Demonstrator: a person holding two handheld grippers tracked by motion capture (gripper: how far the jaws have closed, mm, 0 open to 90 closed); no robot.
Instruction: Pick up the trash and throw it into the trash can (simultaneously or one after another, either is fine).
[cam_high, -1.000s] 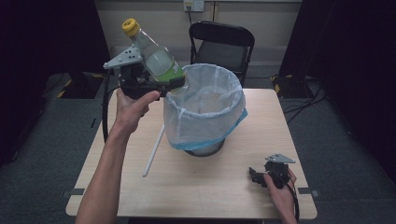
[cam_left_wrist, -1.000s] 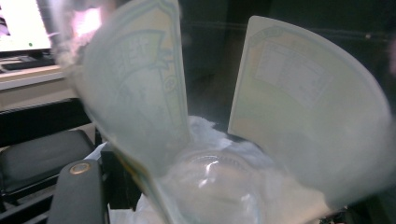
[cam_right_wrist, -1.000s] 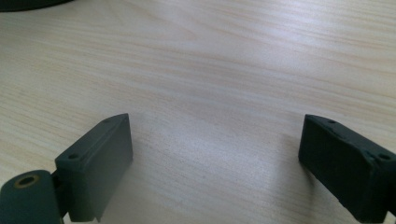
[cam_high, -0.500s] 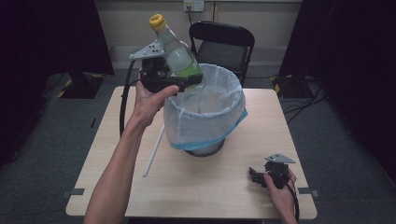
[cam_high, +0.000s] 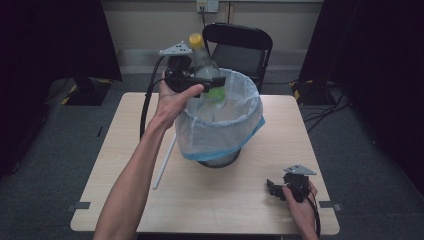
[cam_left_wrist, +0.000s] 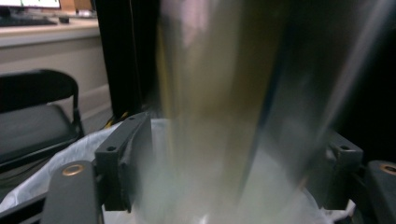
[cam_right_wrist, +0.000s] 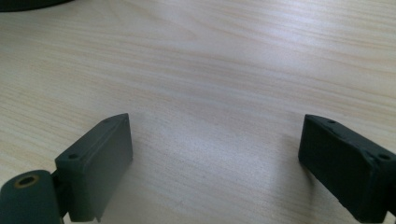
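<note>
High view: left gripper (cam_high: 202, 82) clamped on bottle (cam_high: 206, 67), yellow cap up, base over lined bin (cam_high: 220, 125) mouth; release pending. Right gripper (cam_high: 280, 189) idle on table (cam_high: 240, 200).

Left gripper view: bottle (cam_left_wrist: 224, 116) blurred between jaws, above bin liner (cam_left_wrist: 51, 172).

Right gripper view: jaws wide apart, empty.

High cam overhead, faces fwd/down; claw cams close-up on table (cam_high: 150, 200).

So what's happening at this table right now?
A person is putting a plastic bottle into a bin lined with a pale blue bag. The left gripper holds the bottle, yellow cap up, over the bin's rim at its far left. The right gripper rests open on the table, near the front right corner, holding nothing. A white stick lies left of the bin.
</note>
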